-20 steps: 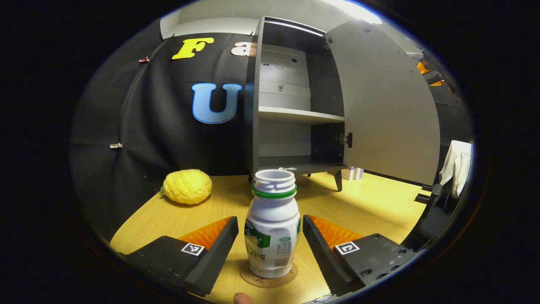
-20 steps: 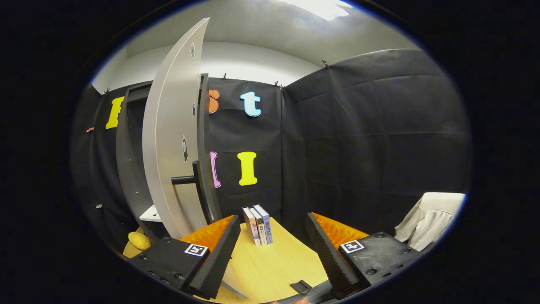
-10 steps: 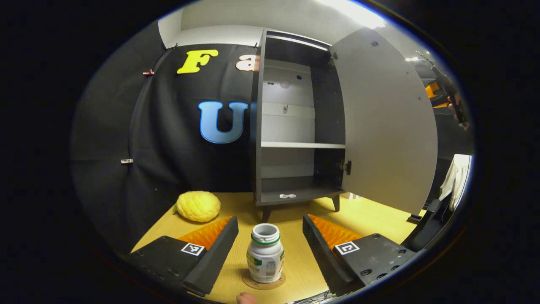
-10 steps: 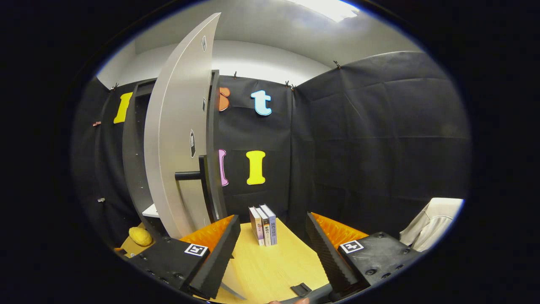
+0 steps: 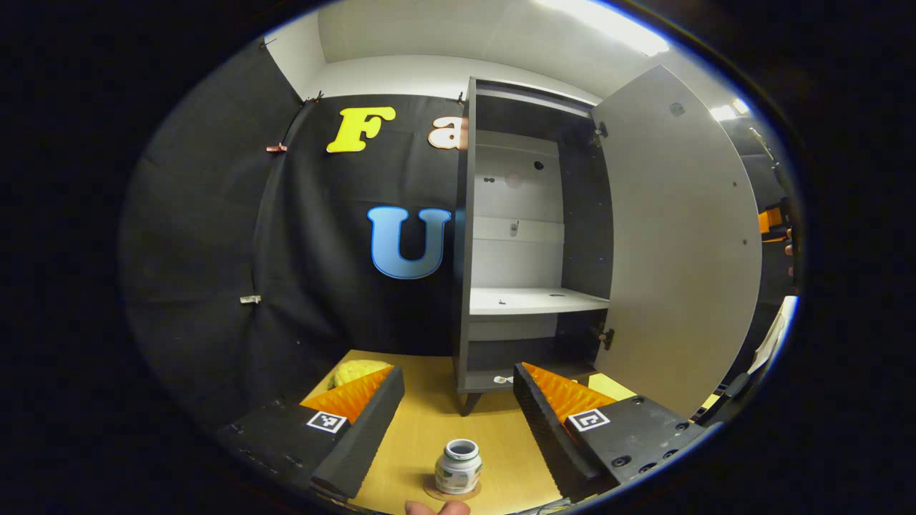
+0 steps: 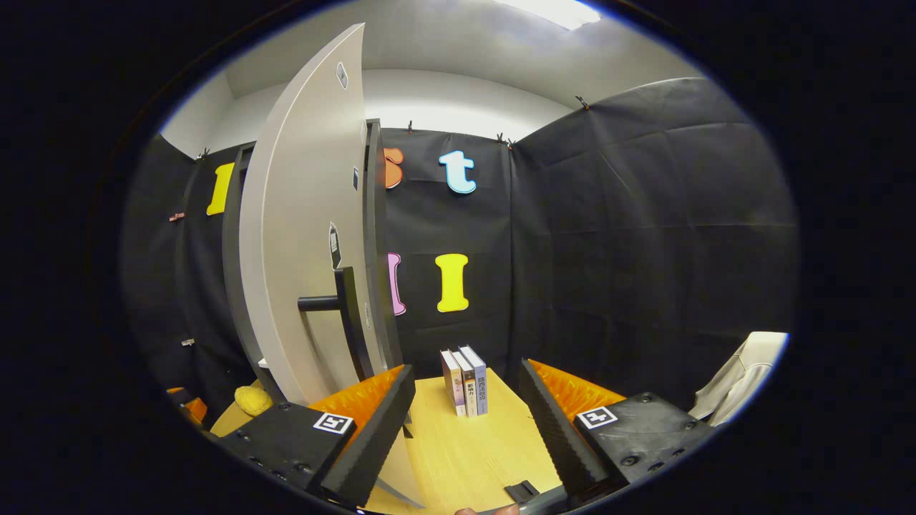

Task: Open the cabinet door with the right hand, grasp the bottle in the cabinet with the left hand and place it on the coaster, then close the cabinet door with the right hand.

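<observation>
Wooden table (image 5: pixel 429 429), capless bottle (image 5: pixel 458 466) on coaster (image 5: pixel 451 493), label unreadable, cabinet door (image 5: pixel 680 243) open, both tools wide, empty.

My table (image 5: pixel 429 429) is yellow wood. The bottle (image 5: pixel 458 466) is white with a green label, on a brown coaster (image 5: pixel 433 493). The cabinet (image 5: pixel 465 236) is dark grey; its door (image 5: pixel 680 236) is light grey. I see a bumpy yellow fruit (image 5: pixel 352 371).
</observation>
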